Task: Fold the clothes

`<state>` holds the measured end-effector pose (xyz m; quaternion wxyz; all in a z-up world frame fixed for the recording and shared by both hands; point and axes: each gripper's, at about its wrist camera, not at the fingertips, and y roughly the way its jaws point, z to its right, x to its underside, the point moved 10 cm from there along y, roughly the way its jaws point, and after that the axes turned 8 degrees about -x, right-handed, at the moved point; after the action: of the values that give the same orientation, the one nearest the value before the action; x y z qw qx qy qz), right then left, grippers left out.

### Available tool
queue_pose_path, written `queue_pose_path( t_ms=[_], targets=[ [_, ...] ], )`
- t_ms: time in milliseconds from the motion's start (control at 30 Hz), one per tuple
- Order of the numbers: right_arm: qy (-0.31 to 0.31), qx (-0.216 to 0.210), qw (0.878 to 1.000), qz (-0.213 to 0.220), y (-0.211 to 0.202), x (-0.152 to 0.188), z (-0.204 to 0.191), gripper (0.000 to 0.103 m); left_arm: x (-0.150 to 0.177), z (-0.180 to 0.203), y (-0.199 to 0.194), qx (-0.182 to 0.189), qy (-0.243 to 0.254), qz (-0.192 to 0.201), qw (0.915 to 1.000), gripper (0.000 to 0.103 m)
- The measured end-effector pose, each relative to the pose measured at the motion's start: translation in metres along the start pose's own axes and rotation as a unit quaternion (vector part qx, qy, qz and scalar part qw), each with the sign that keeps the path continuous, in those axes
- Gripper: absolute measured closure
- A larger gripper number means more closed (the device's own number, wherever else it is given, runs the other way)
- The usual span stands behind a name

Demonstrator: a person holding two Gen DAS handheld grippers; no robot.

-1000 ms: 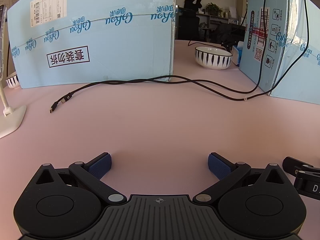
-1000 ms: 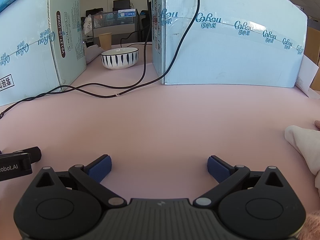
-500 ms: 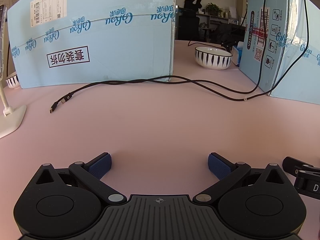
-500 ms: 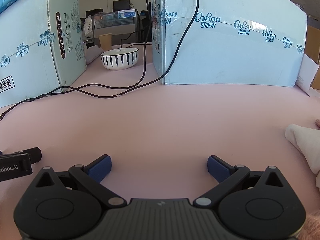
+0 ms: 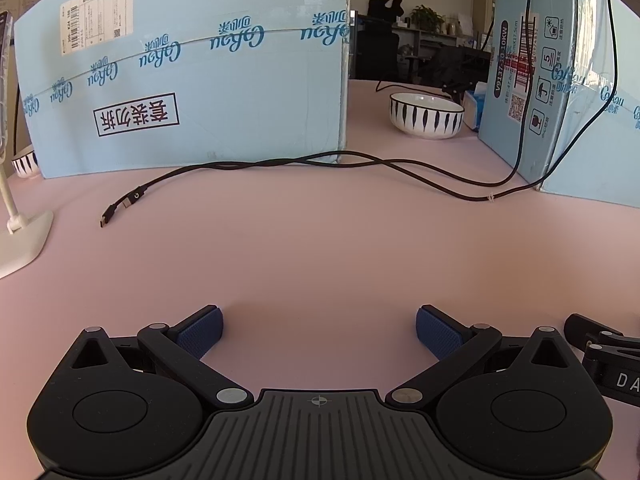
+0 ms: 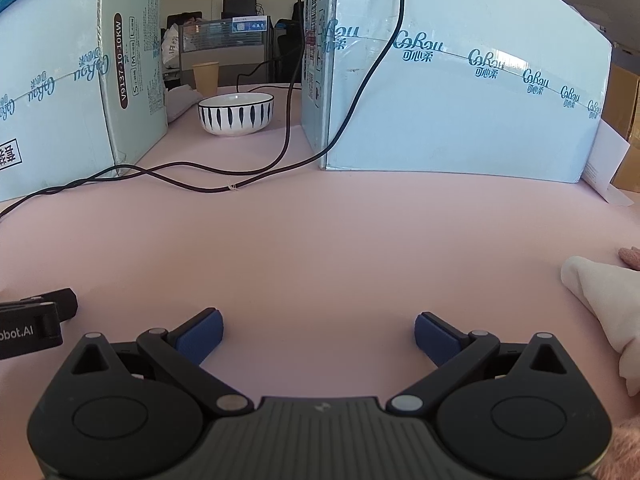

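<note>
Jaws wide apart, empty, both grippers low over pink table [image 6: 320,240]. White cloth [image 6: 600,300] at 3 o'clock of right gripper [image 6: 319,330], partly cropped, long axis unclear. Left gripper [image 5: 319,326] farther; right nearer.

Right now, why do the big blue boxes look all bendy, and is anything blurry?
Left wrist view: the fisheye lens bows the blue box near the edges; the black cable looks sharp. Right wrist view: the other box curves likewise; the white cloth at the right edge looks soft and stretched.
</note>
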<state>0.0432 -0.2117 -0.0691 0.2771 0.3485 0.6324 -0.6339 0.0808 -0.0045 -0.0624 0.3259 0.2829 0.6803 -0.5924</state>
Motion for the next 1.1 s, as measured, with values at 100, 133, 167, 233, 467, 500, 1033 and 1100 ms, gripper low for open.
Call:
queue_pose_path(
  t_ms=[100,133,167,233,467,500,1033,1100],
  targets=[
    [0.003,0.003,1.0,0.001,-0.0001,0.0007,-0.0004,0.0,0.0009,-0.0007,-0.0009,0.0,0.0,0.0,1.0,0.0],
    [0.004,0.002,1.0,0.001,-0.0001,0.0007,-0.0003,0.0,0.0006,0.0001,-0.0009,0.0,0.0,0.0,1.0,0.0],
    [0.005,0.001,1.0,0.001,-0.0001,0.0006,-0.0001,0.0,0.0005,0.0001,-0.0008,0.0,0.0,0.0,1.0,0.0],
    [0.006,0.0,1.0,0.002,0.0,0.0005,0.0001,0.0,0.0006,0.0005,-0.0014,0.0,0.0,0.0,1.0,0.0],
    [0.004,0.003,1.0,0.002,0.0001,0.0005,-0.001,0.0,0.0011,0.0018,-0.0024,-0.001,0.0,0.0,1.0,0.0],
    [0.004,0.003,1.0,0.002,0.0001,0.0006,-0.0011,0.0,0.0014,0.0018,-0.0025,-0.001,0.001,0.0,1.0,0.0],
    [0.003,0.007,1.0,0.004,0.0001,0.0005,-0.0015,0.0,0.0023,0.0031,-0.004,-0.002,0.002,0.0,1.0,0.0],
    [0.002,0.008,1.0,0.004,0.0001,0.0005,-0.0019,0.0,0.0022,0.0032,-0.004,-0.003,0.002,0.0,1.0,0.0]
  ],
)
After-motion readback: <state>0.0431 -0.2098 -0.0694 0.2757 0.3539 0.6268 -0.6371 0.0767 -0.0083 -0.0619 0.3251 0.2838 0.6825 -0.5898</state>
